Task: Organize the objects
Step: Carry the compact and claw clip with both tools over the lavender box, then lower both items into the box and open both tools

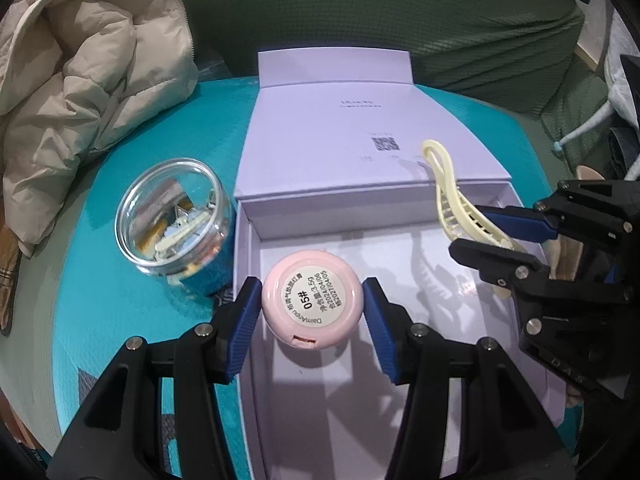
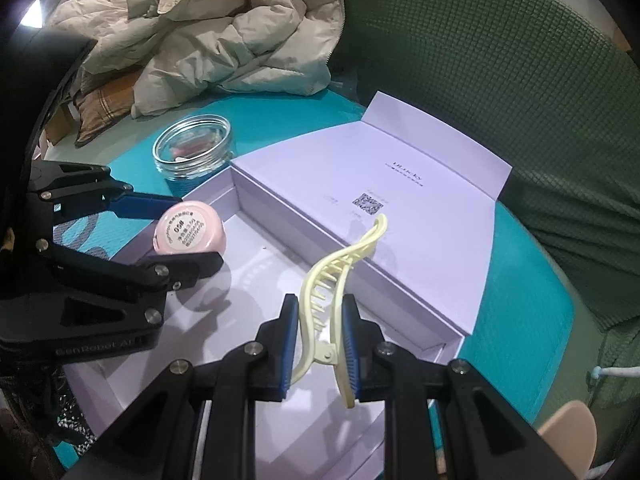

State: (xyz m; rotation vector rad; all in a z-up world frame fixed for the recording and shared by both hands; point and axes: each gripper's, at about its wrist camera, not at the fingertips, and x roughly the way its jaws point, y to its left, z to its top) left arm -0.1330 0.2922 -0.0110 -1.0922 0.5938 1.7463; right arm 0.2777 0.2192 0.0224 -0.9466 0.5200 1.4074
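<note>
Left gripper [image 1: 313, 307] clamps a round pink cosmetic compact [image 1: 313, 305], label up, over the open lavender box [image 1: 256, 240]. Right gripper [image 2: 319, 342] pinches a cream hair clip [image 2: 340, 276] near its hinge, above the same box. Beside the box, on the teal surface [image 1: 100, 320], stands a glass jar [image 1: 174, 222].

Teal mat [image 1: 120, 320] carrying open lilac box [image 1: 360, 380], glass jar [image 1: 176, 224] just left, cream jacket [image 1: 92, 72] far left.
</note>
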